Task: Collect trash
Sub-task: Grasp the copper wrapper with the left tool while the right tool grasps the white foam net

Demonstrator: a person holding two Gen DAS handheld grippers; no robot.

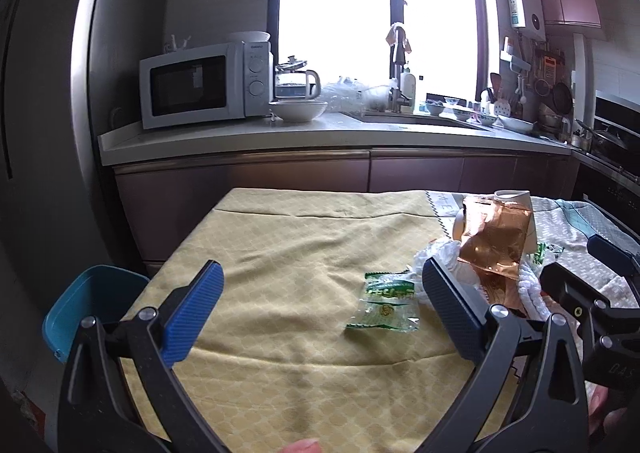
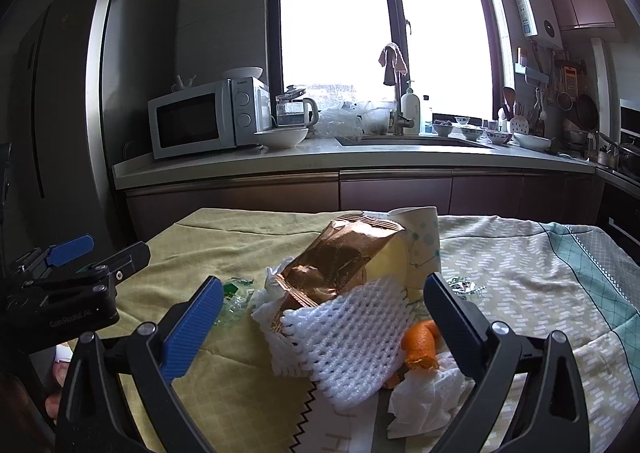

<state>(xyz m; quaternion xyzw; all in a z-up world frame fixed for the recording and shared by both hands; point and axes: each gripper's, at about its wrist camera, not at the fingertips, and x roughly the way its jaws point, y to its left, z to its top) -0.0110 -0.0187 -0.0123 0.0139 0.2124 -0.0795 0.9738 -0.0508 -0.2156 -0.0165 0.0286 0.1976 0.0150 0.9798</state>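
copper bag (image 2: 340, 261) partly hidden behind white foam net (image 2: 348, 337).

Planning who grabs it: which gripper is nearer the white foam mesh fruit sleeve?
Right. The right gripper straddles the white foam mesh fruit sleeve between open fingers; the left gripper hovers off to its left.

The table (image 1: 280, 237) is covered by a yellow patterned cloth (image 1: 260, 393) on its left part and a white-and-teal patterned cloth (image 2: 540, 273) on its right part. A green wrapper (image 1: 386, 303) lies flat on the yellow cloth. At 2 o'clock from it, the pile comprises a copper foil bag (image 2: 340, 257), white foam netting (image 2: 352, 337), a paper cup (image 2: 420, 237), orange peel (image 2: 420, 345) and a crumpled tissue (image 2: 424, 401).
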